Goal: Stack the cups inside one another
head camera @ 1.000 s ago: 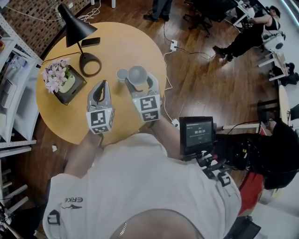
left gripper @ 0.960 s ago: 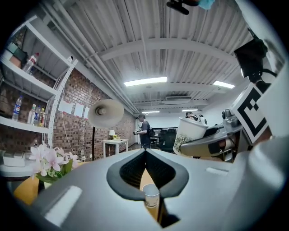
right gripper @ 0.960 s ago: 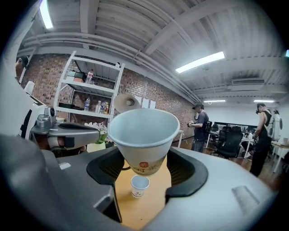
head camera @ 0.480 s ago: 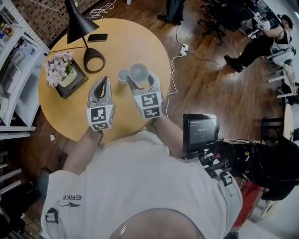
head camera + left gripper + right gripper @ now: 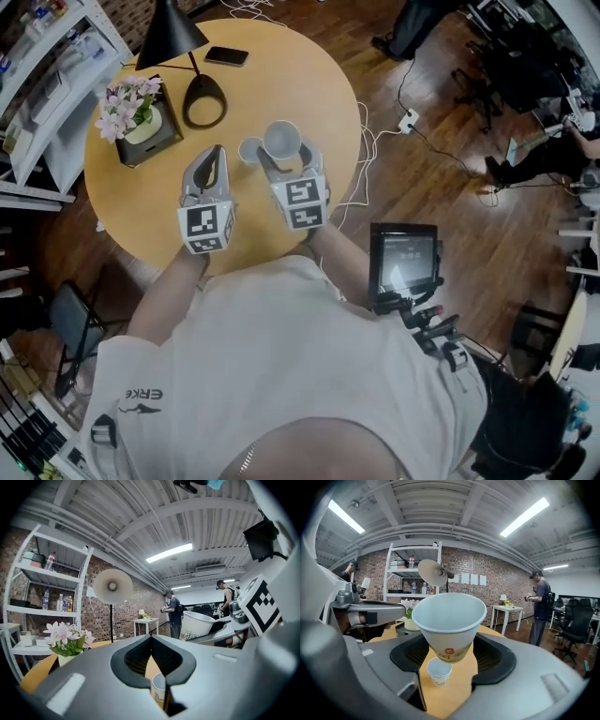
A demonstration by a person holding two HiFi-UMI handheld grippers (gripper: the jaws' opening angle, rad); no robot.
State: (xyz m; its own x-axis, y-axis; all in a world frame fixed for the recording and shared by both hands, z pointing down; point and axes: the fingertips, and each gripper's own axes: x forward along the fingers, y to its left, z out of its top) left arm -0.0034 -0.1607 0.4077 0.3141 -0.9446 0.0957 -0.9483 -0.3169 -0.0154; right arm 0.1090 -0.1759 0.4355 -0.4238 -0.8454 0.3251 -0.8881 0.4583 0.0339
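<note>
R gripper [image 5: 285,157] fingers grip big cup [image 5: 281,139] raised near small cup [image 5: 248,150] on table [image 5: 300,80], prob. lining up to nest; L gripper [image 5: 217,152] fingers closed, empty.

lamp base [image 5: 204,99], flowers [image 5: 127,103], small cup [image 5: 247,150] ahead, table [image 5: 323,105] open right

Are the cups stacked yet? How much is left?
Nothing is stacked yet. The right gripper holds one paper cup up off the table. The second cup stands alone on the table, just ahead. The left gripper is shut and empty. Left to do: probably lower the paper cup into the second cup.
</note>
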